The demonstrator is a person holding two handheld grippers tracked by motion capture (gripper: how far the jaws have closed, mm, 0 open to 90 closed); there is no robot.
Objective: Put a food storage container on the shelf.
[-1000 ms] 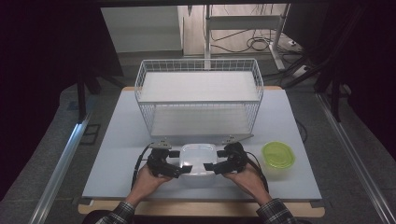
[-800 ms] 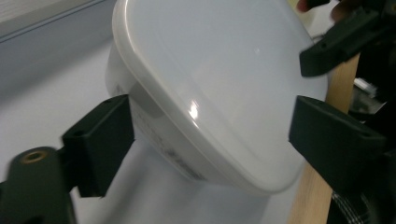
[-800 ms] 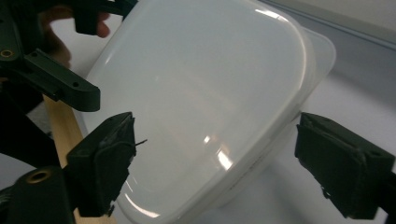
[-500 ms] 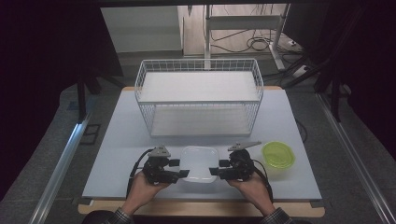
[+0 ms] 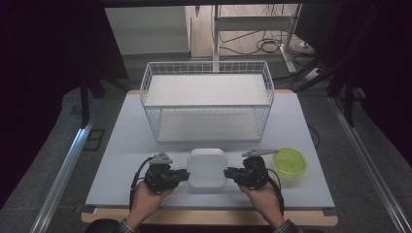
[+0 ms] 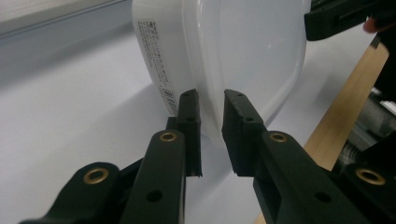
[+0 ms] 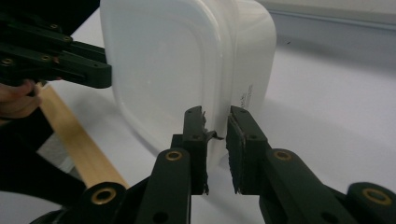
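Two grippers are on one white plastic tub [image 5: 207,167], which sits at the near middle of the bench [image 5: 121,145]. The left gripper [image 5: 183,174] has it by the left edge, the right gripper [image 5: 228,173] by the right edge. Each sits in a hand: left hand [image 5: 148,196], right hand [image 5: 260,194].

Around it: a white wire basket [image 5: 207,104] stands further back, well apart from the tub and nothing in it that I can see. A green round container [image 5: 289,162] sits just beside the right gripper on its outer side, close enough to crowd that hand a bit (whether they actually touch, I can't tell from above). Beyond the bench there's floor with cables [image 5: 272,46] and a metal stand leg.

The high view only gives you the tub's flat top and rounded corners. The left gripper view gets you the detail: the tub [image 6: 219,56] has a protruding rim, and the jaws are clenched on that rim with just a narrow gap between them. You can also read that there's a printed label [image 6: 161,65] down the side wall, and the right gripper [image 6: 345,16] pokes in at the top corner. The right gripper view shows the same pinch on the opposite rim of the tub [image 7: 187,60], jaws grasping it, with the left gripper [image 7: 56,58] across the way and the bench's wooden front edge [image 7: 79,144] below.
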